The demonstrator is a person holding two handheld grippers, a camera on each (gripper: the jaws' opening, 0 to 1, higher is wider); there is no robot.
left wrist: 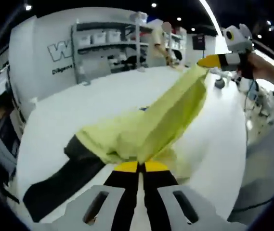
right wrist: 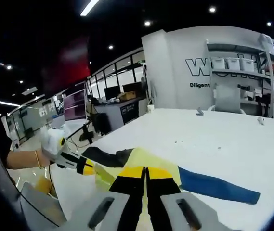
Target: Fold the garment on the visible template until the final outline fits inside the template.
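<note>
**Q:** Both claws, then: how do they stand?

**A:** In the left gripper view, the left gripper (left wrist: 141, 166) has its yellow-tipped jaws pressed together on a bunch of the yellow-green garment (left wrist: 153, 126), right at the bottom middle of the view. The right gripper (left wrist: 213, 61) comes in at the upper right, held by a person's hand (left wrist: 267, 67), and its yellow tip is pinching the far end of the same cloth.

**Q:** So the garment is off the table?

**A:** Partly. It stretches as a taut band between the two grippers, rising from the near pinch up to the far one. Its lower fold sags toward the white table (left wrist: 103, 96); whether it touches there, I cannot tell.

**Q:** What lies beneath it?

**A:** A dark cloth (left wrist: 62, 180) lies flat on the table to the lower left, running under the garment's near edge. In the right gripper view, the right gripper (right wrist: 146, 172) is likewise clamped on the pale yellow fabric (right wrist: 149, 159), with the dark cloth (right wrist: 103, 156) to its left and a blue cloth (right wrist: 216, 185) stretching off to the right on the table (right wrist: 214, 134).

**Q:** And the other gripper from that side?

**A:** The left gripper (right wrist: 86, 167) shows at the left, held by a hand (right wrist: 23, 159), gripping the garment's edge.

**Q:** Background?

**A:** Shelving (left wrist: 110, 45) with white bins stands beyond the table.
</note>
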